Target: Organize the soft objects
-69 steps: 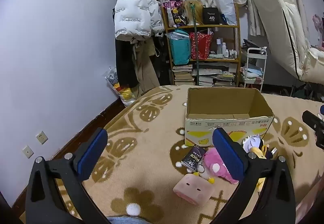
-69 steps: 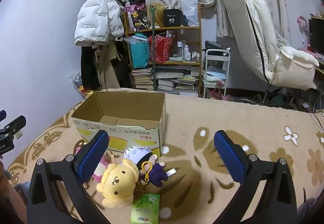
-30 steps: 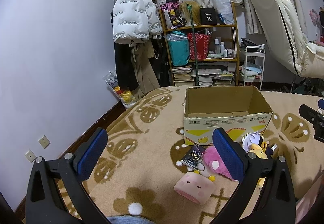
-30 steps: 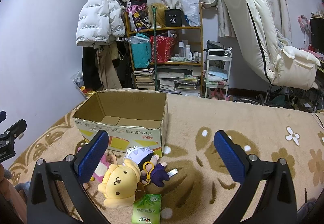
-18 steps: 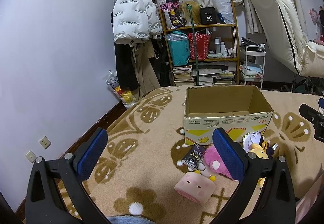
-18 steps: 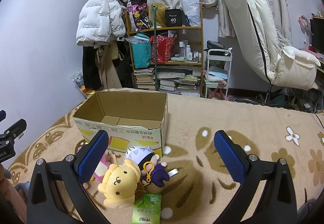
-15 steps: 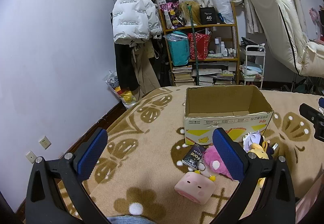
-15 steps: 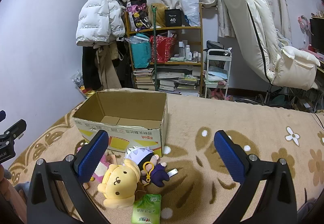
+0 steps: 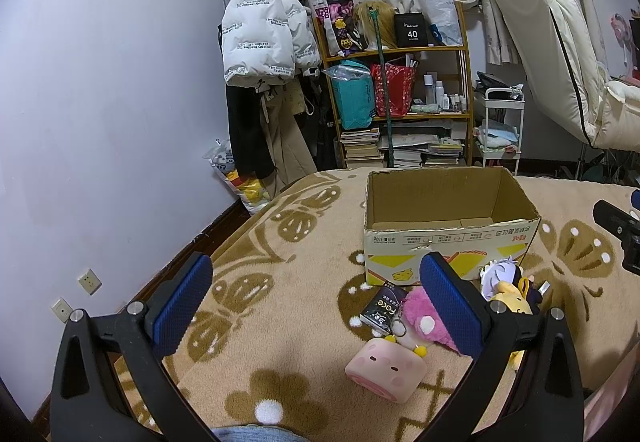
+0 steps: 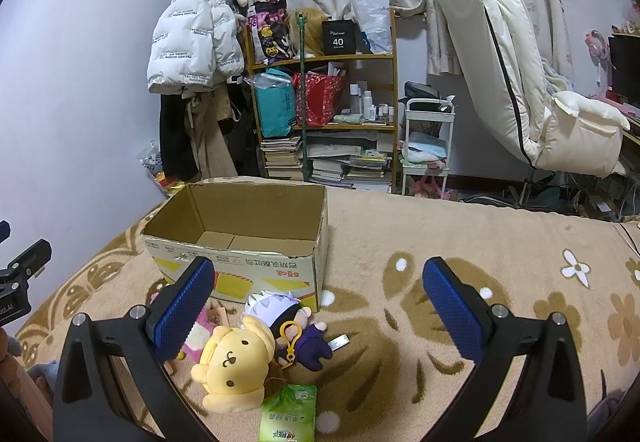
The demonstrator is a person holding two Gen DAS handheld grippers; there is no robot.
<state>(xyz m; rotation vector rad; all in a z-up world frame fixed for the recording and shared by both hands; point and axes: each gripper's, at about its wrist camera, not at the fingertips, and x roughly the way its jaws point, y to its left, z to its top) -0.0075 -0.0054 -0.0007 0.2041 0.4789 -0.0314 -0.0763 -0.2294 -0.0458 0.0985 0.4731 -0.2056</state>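
Note:
An open, empty cardboard box (image 9: pixel 448 238) (image 10: pixel 240 266) stands on the patterned beige blanket. Soft toys lie in front of it: a pink square pig plush (image 9: pixel 384 370), a pink plush (image 9: pixel 420 318), a yellow dog plush (image 10: pixel 236 362) (image 9: pixel 514 302) and a white-haired doll in purple (image 10: pixel 292 322) (image 9: pixel 500 272). My left gripper (image 9: pixel 316 302) is open and empty, above the blanket left of the toys. My right gripper (image 10: pixel 316 302) is open and empty, above the doll and right of the yellow plush.
A black "face" packet (image 9: pixel 384 308) lies by the pink plush; a green wipes pack (image 10: pixel 288 418) lies near the yellow plush. Behind the bed stand a cluttered shelf (image 10: pixel 324 102), hanging coats (image 9: pixel 264 42), a white trolley (image 10: pixel 428 146) and a cream recliner (image 10: pixel 520 82).
Both grippers stay open and nearly still. The left view has shifted only slightly since 2.3 s ago; the toys and box have not moved.

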